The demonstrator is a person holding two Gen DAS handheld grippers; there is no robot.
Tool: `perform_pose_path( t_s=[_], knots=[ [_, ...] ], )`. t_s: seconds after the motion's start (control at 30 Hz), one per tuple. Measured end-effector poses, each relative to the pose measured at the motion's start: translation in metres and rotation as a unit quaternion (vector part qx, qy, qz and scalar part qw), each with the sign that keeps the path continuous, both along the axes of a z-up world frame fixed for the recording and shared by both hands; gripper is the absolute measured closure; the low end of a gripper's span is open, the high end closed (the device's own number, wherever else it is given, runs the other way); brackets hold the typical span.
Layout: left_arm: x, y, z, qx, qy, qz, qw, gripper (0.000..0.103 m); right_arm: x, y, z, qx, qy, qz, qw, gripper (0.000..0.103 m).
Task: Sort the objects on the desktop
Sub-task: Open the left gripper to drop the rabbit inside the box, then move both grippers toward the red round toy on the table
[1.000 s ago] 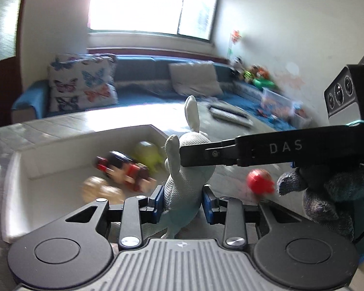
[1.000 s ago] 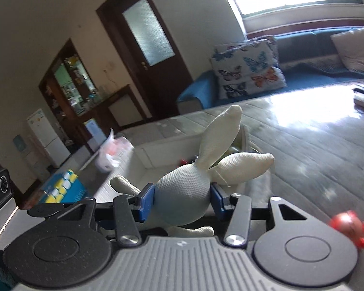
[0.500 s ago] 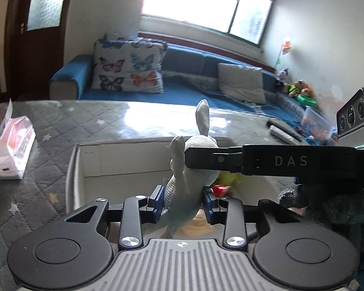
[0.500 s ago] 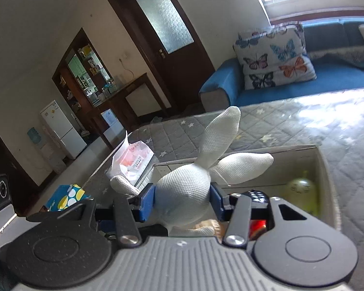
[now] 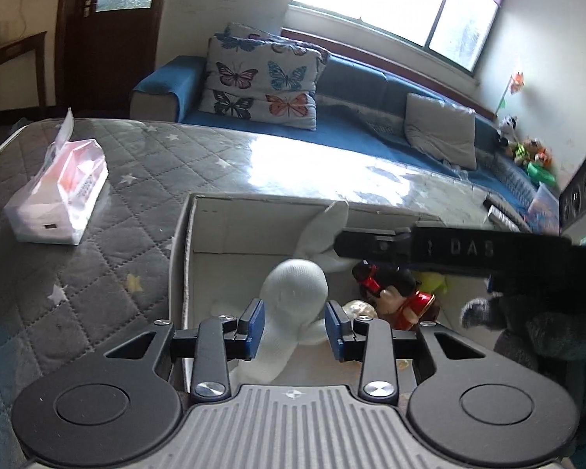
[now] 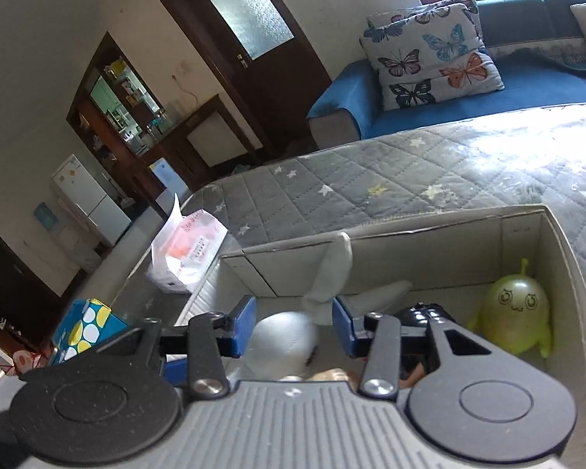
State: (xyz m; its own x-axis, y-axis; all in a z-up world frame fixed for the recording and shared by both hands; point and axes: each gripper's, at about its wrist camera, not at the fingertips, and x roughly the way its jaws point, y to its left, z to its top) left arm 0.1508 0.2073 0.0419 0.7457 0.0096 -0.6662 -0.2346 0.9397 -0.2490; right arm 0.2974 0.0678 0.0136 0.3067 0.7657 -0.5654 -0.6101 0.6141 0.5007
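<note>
A white knitted rabbit [image 5: 295, 289] lies inside the open cardboard box [image 5: 199, 230], ears toward the far wall. My left gripper [image 5: 295, 322] is open, its blue pads either side of the rabbit and apart from it. My right gripper [image 6: 293, 322] is open over the rabbit [image 6: 285, 332], whose ear [image 6: 332, 269] sticks up between the pads. The right gripper's black arm crosses the left wrist view [image 5: 449, 248]. The box also holds a black and red figure [image 5: 394, 289] and a yellow-green blob toy [image 6: 515, 312].
A pink tissue pack [image 5: 58, 195] lies on the grey quilted table [image 5: 97, 273] left of the box. A blue spotted box [image 6: 84, 328] stands at the table's near left. A blue sofa with butterfly cushions [image 5: 261, 78] runs behind the table.
Both grippers carried the rabbit over the box and lowered it in. Both have opened and let go; the rabbit now lies in the box.
</note>
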Motion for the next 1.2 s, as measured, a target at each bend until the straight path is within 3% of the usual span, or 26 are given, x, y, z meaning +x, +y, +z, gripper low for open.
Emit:
perform_pose_path(
  t_s=[0.23, 0.67, 0.93, 1.2],
  knots=[
    [-0.008, -0.015, 0.012, -0.006, -0.020, -0.010, 0.9997, 0.066, -0.019, -0.013, 0.017, -0.025, -0.046, 0.008, 0.999, 0.058],
    [-0.023, -0.073, 0.016, -0.015, -0.031, -0.057, 0.9978, 0.066, -0.064, -0.086, 0.043, -0.050, -0.104, -0.008, 0.993, 0.054],
    [-0.025, -0.108, 0.006, -0.026, -0.019, -0.085, 0.9958, 0.066, -0.091, -0.129, 0.040, -0.080, -0.139, -0.032, 0.987, 0.049],
    [-0.023, -0.137, -0.005, -0.033, -0.005, -0.112, 0.9931, 0.066, -0.104, -0.162, 0.025, -0.109, -0.145, -0.055, 0.982, 0.045]
  ],
)
